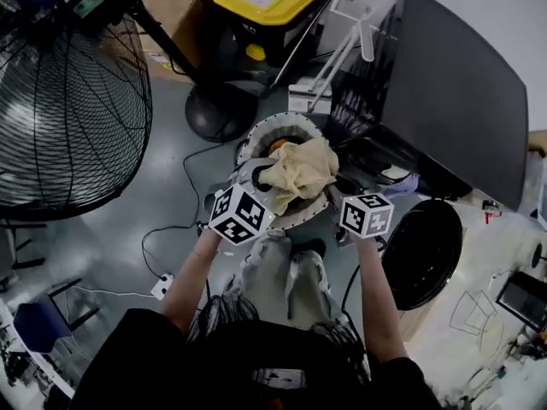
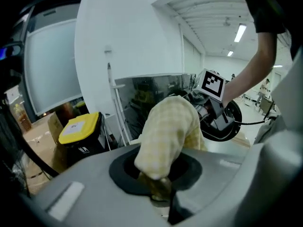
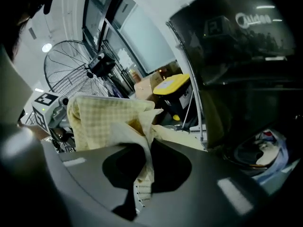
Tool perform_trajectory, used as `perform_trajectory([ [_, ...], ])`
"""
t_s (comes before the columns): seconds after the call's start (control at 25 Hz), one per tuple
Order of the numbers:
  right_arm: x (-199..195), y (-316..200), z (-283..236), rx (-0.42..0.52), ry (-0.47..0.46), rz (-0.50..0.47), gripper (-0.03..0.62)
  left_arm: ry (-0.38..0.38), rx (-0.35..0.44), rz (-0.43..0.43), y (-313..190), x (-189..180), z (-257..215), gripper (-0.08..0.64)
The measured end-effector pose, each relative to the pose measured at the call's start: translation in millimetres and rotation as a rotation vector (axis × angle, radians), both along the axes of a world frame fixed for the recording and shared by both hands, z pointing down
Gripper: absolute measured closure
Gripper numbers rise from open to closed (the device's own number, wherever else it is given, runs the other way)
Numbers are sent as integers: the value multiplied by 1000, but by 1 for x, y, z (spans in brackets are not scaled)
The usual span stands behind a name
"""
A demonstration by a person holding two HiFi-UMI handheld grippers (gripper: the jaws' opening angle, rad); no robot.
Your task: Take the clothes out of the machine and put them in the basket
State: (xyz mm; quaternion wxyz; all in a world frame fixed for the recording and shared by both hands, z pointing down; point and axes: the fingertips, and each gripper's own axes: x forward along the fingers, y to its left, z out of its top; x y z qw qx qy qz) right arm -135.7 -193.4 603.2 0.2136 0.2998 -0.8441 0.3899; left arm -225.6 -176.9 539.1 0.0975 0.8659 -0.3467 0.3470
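**Item in hand:** pale yellow checked cloth garment (image 1: 299, 169), bunched and held up between both grippers, directly over the round white laundry basket (image 1: 272, 123). It hangs at or just above the rim; whether it touches cannot be told.

**Left gripper** (image 2: 160, 193): jaws pinched together on a lower fold of the yellow garment, which rises in a hump in front of the camera.

**Right gripper** (image 3: 139, 188): jaws clamped on a thin edge of the same garment; a strip of fabric trails down between them.

**Basket contents:** one orange item (image 1: 279, 145) visible under the cloth; anything else is hidden.

**Source:** black front-loading washing machine (image 1: 453, 101), to the person's right, with its round dark door (image 1: 423, 254) swung open. A white and lavender bundle of clothes (image 3: 267, 150) lies in the drum mouth.

**Progress, as judged:** partway — this garment is out of the machine and awaits release into the basket, and at least the bundle in the drum is left to fetch.
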Motion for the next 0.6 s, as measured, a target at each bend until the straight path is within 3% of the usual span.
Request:
perform_trajectory([
  [0.2, 16, -1, 78, -57, 127, 45, 544, -15, -87, 44, -11, 13, 66, 512],
  [0.24, 20, 1, 92, -78, 150, 55, 523, -18, -102, 52, -13, 16, 78, 512],
  [0.36, 31, 19, 128, -148, 175, 84, 381, -39, -143, 76, -13, 27, 112, 512],
  [0.52, 42, 43, 145, -188, 165, 88, 331, -60, -228, 94, -11, 42, 156, 512],
  [0.6, 48, 50, 147, -193, 158, 94, 328, -71, -298, 127, -4, 53, 180, 472],
])
